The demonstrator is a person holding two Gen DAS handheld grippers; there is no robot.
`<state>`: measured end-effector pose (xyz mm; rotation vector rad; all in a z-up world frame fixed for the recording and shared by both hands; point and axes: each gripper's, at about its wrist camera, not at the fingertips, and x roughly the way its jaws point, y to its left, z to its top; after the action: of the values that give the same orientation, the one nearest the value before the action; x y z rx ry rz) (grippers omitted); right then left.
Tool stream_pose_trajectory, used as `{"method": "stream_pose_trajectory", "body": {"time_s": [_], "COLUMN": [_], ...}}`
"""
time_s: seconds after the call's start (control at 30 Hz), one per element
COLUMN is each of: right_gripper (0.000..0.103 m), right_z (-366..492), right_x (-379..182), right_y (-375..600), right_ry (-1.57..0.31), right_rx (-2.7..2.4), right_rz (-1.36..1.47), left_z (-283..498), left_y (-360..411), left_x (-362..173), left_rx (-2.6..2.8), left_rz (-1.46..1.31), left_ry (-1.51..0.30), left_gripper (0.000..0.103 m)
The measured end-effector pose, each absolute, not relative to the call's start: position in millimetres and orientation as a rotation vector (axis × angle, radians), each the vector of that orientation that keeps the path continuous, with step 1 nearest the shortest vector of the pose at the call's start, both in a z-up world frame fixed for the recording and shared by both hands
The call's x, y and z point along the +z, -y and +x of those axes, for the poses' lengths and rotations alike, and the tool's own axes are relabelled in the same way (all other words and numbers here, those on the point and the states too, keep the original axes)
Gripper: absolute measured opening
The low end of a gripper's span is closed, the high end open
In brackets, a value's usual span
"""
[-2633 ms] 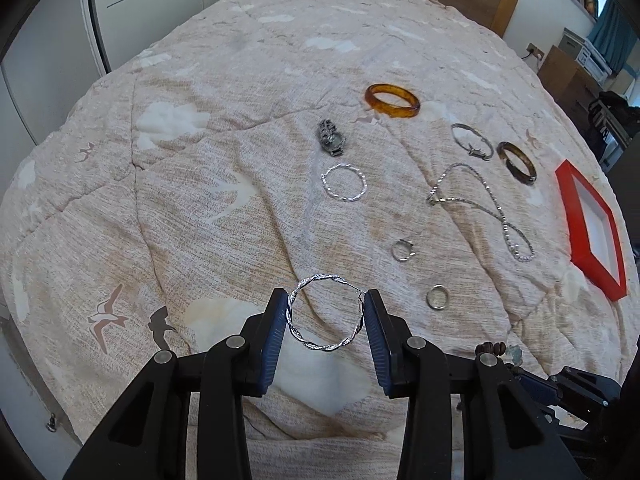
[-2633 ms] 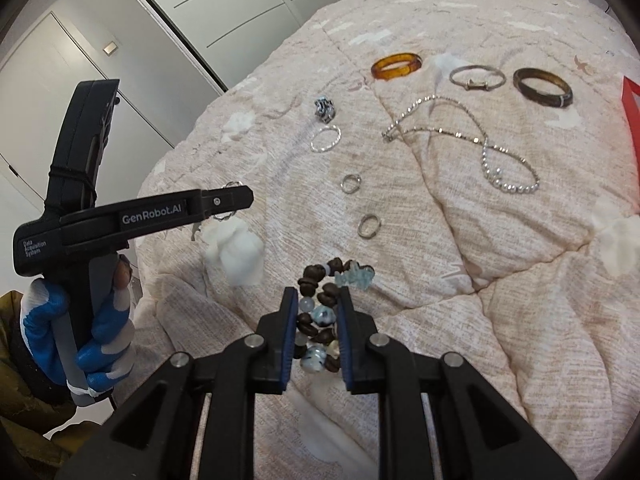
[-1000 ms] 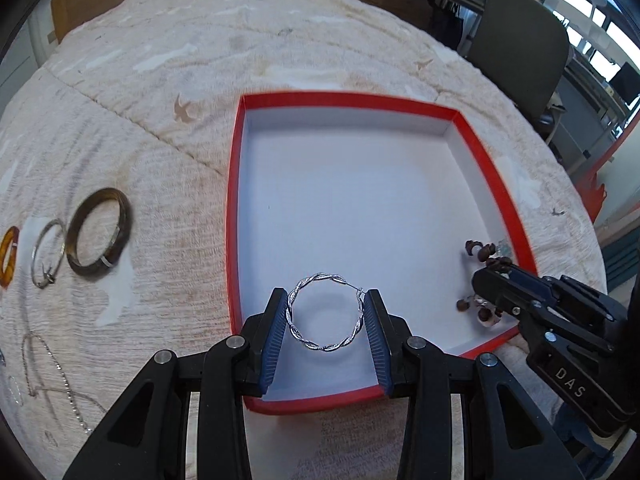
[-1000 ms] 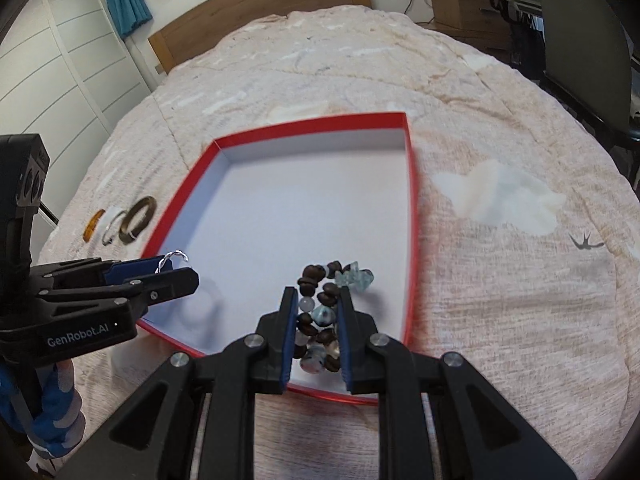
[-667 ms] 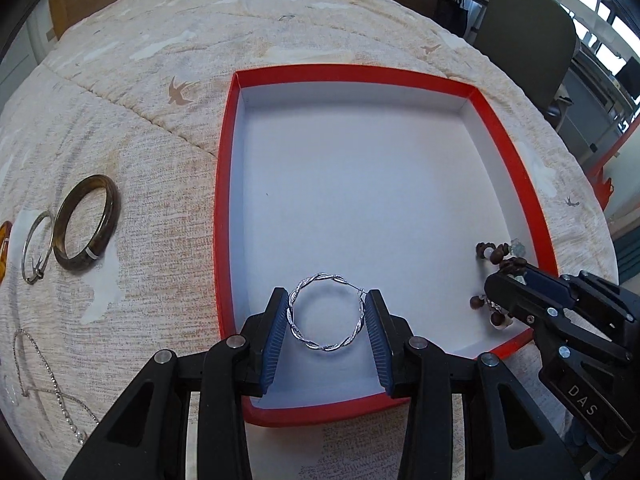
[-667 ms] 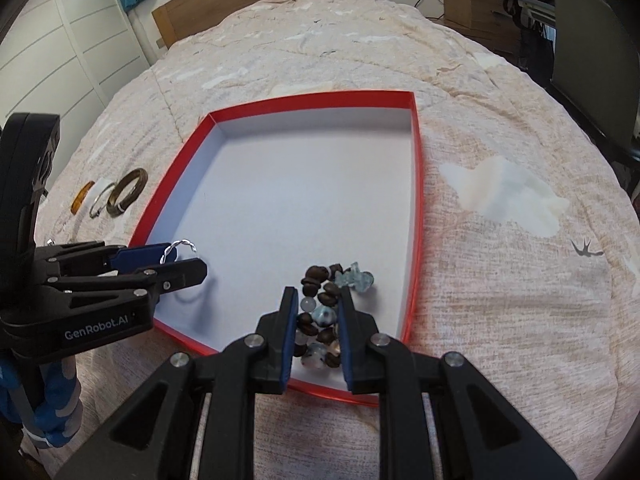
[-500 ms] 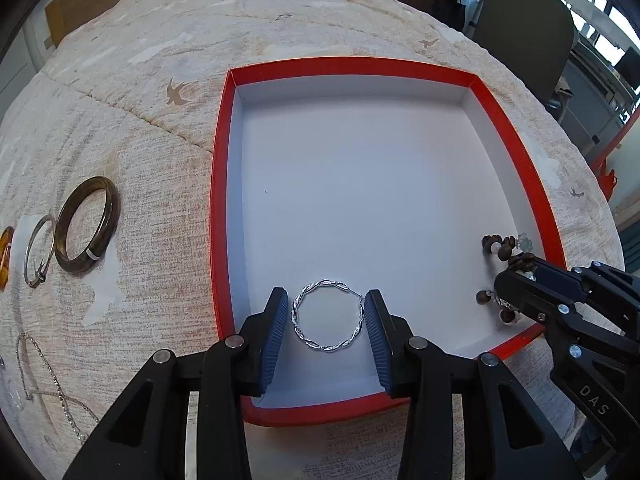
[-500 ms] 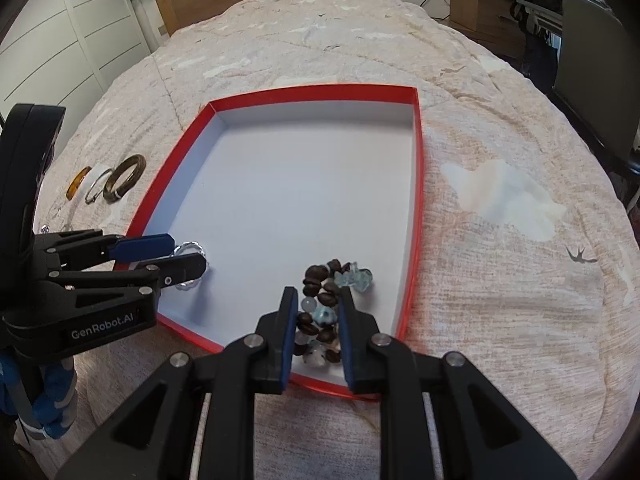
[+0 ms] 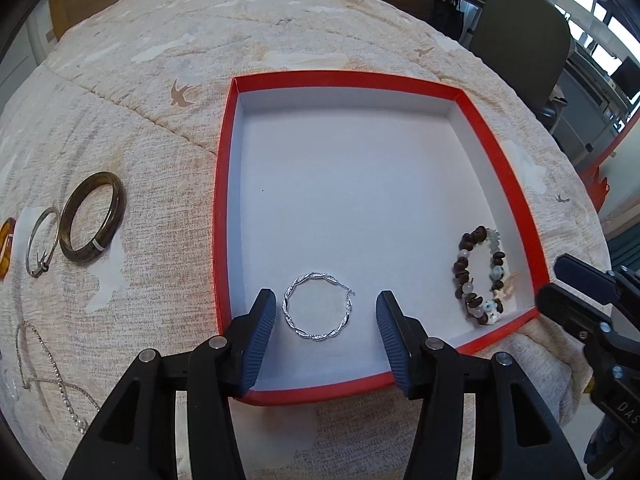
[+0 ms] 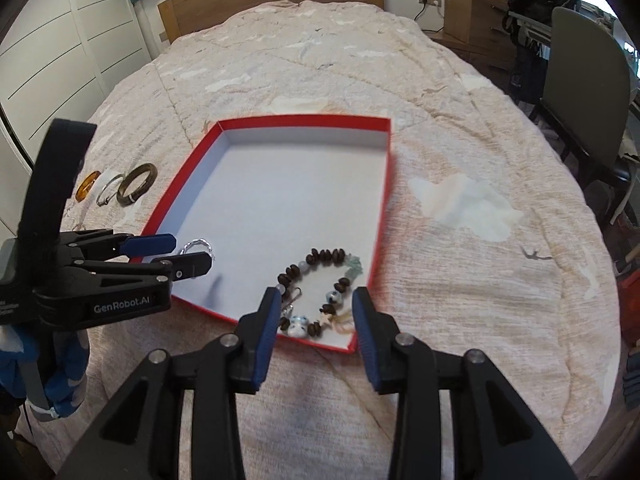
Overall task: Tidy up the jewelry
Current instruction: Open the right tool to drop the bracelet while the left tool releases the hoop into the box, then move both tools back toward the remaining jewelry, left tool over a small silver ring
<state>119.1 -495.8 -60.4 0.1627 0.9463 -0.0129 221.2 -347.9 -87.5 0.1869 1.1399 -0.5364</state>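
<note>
We see the amber bangle cut off by the left wrist picture's left edge. The left gripper hides most of the silver hoop. We cannot trace the chain fully.

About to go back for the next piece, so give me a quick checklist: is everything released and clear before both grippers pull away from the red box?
1. Left gripper open, jaws just widened, fingers off the silver hoop: ok.
2. Hoop lying inside the red box: ok.
3. Right gripper open, jaws just widened, off the beaded bracelet: ok.
4. Bracelet fully inside the box: ok.
5. Tassel snagged on a finger: cannot tell.
6. Next pieces visible: dark bangle, chain necklace: ok.
</note>
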Motion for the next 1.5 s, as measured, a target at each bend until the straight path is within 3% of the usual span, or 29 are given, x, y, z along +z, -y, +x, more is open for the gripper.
{"method": "stream_pose_trajectory", "body": {"time_s": [0.5, 0.7, 1.1, 1.5], "right_gripper": [0.036, 0.036, 0.036, 0.036], "right_z": [51, 37, 10, 4], "right_x": [-7, 14, 48, 60], "right_y": [492, 459, 371, 290], "right_ry": [-0.846, -0.794, -0.718, -0.706], "right_rx": [-0.026, 0.035, 0.184, 0.315], "right_rz": [0.201, 0.198, 0.151, 0.072], "left_z": [170, 143, 94, 55], "left_y": [293, 229, 50, -25], "left_x": [-14, 16, 59, 44], "left_rx": [-0.539, -0.443, -0.176, -0.111], "left_rz": [0.16, 0.156, 0.061, -0.009], "left_ry": [-1.025, -0.975, -0.875, -0.871], "left_gripper": [0.055, 0.061, 0.062, 0.061]}}
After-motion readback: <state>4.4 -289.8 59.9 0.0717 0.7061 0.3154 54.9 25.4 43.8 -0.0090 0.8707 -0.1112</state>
